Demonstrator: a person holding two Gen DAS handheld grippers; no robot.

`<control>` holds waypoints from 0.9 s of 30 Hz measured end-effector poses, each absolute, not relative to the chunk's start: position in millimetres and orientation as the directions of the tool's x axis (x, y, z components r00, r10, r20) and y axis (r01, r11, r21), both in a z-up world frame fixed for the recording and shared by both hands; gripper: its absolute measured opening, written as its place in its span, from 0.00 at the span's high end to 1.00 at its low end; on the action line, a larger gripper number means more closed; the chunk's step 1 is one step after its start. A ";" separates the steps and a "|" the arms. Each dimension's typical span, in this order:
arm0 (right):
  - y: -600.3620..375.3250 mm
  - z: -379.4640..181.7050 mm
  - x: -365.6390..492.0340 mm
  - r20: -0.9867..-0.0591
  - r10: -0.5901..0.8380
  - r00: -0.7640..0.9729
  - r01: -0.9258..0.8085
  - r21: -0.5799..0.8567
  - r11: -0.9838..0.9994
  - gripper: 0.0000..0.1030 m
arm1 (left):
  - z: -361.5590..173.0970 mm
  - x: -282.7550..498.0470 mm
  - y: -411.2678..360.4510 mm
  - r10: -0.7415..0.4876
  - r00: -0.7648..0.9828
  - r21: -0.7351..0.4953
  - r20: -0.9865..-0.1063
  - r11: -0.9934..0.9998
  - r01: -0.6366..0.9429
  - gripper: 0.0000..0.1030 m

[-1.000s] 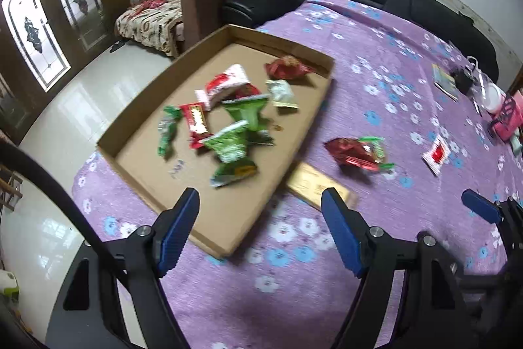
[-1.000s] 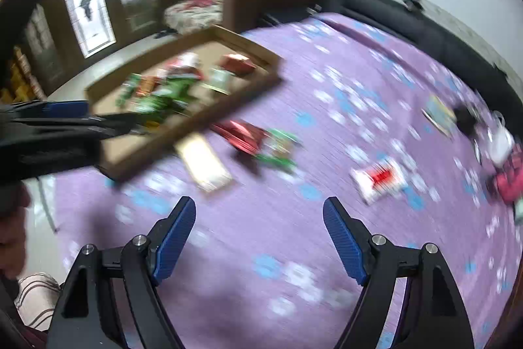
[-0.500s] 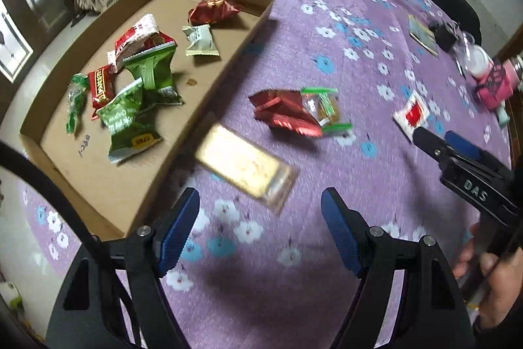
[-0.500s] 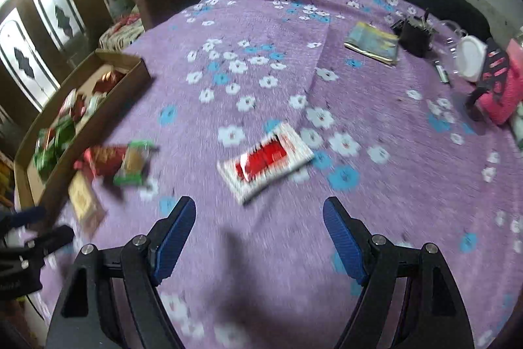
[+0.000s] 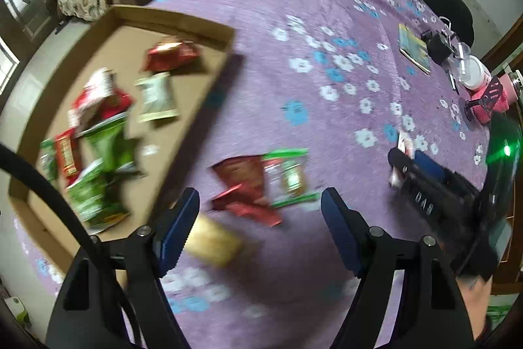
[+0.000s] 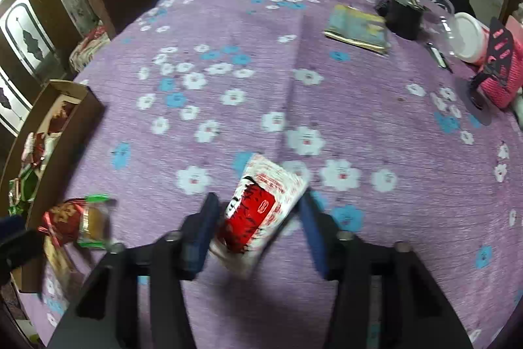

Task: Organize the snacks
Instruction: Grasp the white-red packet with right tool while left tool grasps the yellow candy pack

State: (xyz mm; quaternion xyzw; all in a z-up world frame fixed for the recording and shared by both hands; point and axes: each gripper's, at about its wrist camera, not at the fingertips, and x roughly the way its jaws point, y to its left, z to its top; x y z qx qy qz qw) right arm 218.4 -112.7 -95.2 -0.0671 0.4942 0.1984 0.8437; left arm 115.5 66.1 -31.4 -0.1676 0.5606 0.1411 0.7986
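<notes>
Right tongs (image 6: 258, 218): jaws have just been closing around the red-and-white packet (image 6: 261, 205); both pads seem to meet its edges, though blur leaves the contact uncertain.
Red-and-white packet: on the purple flowered worktop (image 6: 294, 107), tilted.
Left tongs (image 5: 260, 215): open wide, empty, over the worktop.
Below left tongs: gold packet (image 5: 212, 242) by the left pad, dark red packet (image 5: 243, 188) and green-edged packet (image 5: 289, 177) just beyond.
Cardboard tray (image 5: 183, 22): at left, holding red, green and white snack packets.
</notes>
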 end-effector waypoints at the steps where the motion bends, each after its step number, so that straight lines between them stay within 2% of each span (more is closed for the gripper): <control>1: -117.5 -95.0 219.7 -0.861 0.271 0.431 -0.400 0.086 0.912 0.60 | -33.4 124.4 61.6 0.048 0.317 -0.096 -0.947 0.902 -0.422 0.25; 4: -123.6 -93.3 221.1 -0.862 0.287 0.418 -0.411 0.102 0.906 0.60 | -42.7 147.9 53.8 0.104 0.256 -0.032 -0.961 0.878 -0.477 0.25; 13: -116.0 -93.5 220.0 -0.861 0.286 0.422 -0.449 0.075 0.890 0.57 | -72.5 178.0 37.1 0.032 0.088 -0.020 -0.996 0.846 -0.532 0.26; 19: -116.6 -93.4 220.6 -0.860 0.304 0.410 -0.485 0.078 0.871 0.56 | -80.6 183.7 36.7 0.071 0.076 0.020 -0.995 0.846 -0.533 0.26; 20: -117.2 -93.5 220.9 -0.860 0.309 0.407 -0.489 0.081 0.869 0.56 | -84.3 184.9 38.9 0.068 0.065 0.023 -0.996 0.845 -0.534 0.23; 26: -109.7 -93.6 222.6 -0.873 0.270 0.407 -0.496 0.038 0.867 0.56 | -84.5 184.7 42.8 0.055 0.089 -0.001 -0.995 0.844 -0.537 0.26; 27: -107.1 -93.5 222.1 -0.871 0.254 0.421 -0.500 0.010 0.866 0.56 | -84.1 181.6 43.6 0.056 0.093 -0.002 -0.994 0.846 -0.533 0.29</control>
